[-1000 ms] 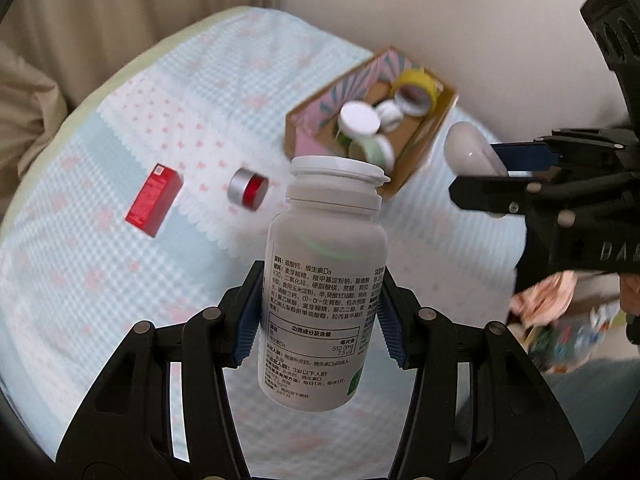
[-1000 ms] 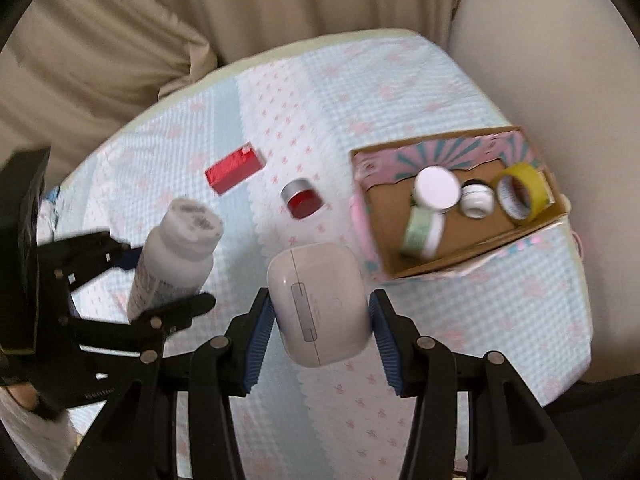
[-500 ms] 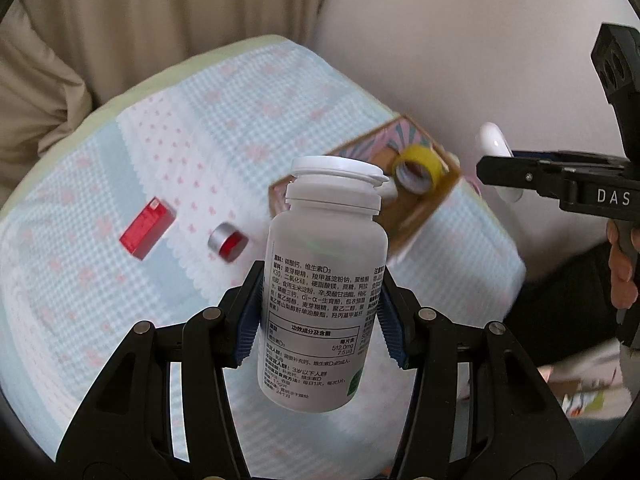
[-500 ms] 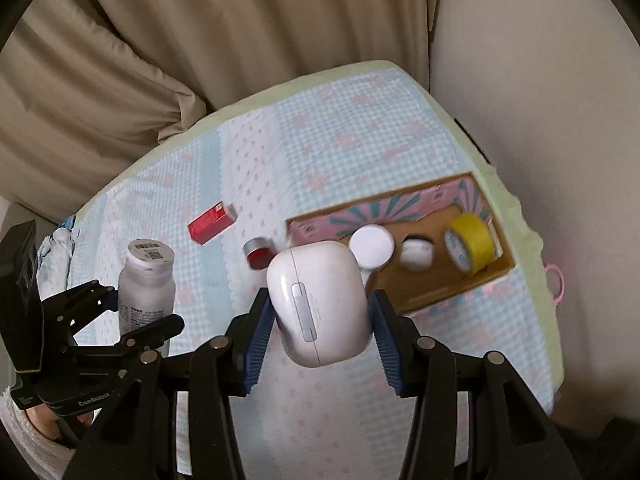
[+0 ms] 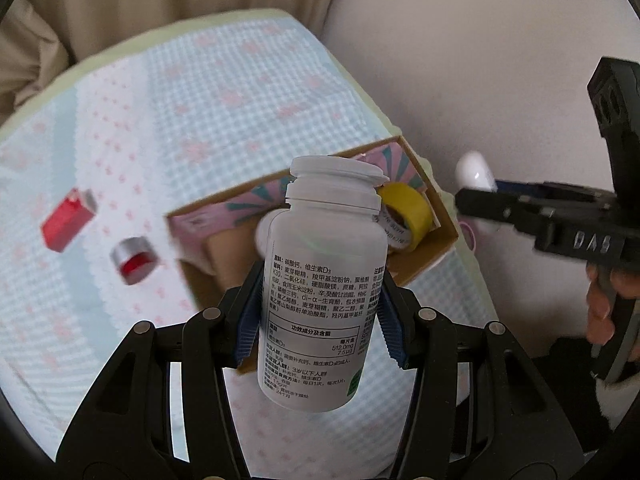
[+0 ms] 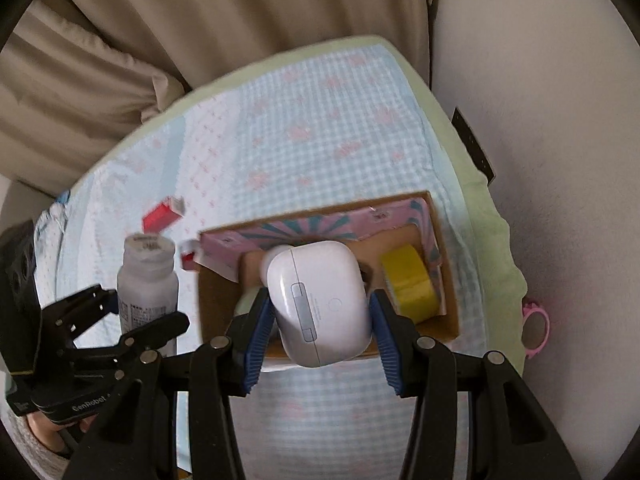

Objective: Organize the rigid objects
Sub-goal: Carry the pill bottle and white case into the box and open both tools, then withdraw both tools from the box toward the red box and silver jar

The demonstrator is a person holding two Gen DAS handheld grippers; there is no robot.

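Note:
My left gripper (image 5: 320,312) is shut on a white pill bottle (image 5: 324,280) with a printed label, held in the air above the near left part of the cardboard box (image 5: 420,264). In the right wrist view the same bottle (image 6: 147,288) hangs left of the box. My right gripper (image 6: 320,320) is shut on a white earbuds case (image 6: 318,302), which hangs over the middle of the box (image 6: 448,300). A yellow tape roll (image 6: 408,284) lies in the box's right end. A white jar lid (image 5: 264,232) peeks out behind the bottle.
On the checked blue-and-pink cloth (image 5: 224,92) left of the box lie a small red carton (image 5: 66,220) and a silver-and-red tin (image 5: 134,260). Beige curtains (image 6: 200,20) hang behind the table and a pale wall (image 6: 560,120) stands to the right. A pink ring (image 6: 536,330) hangs at the table's right edge.
Both grippers have swung toward the box with their loads still held. The box now sits right under the bottle and the case; the red carton and tin have slid toward the left.

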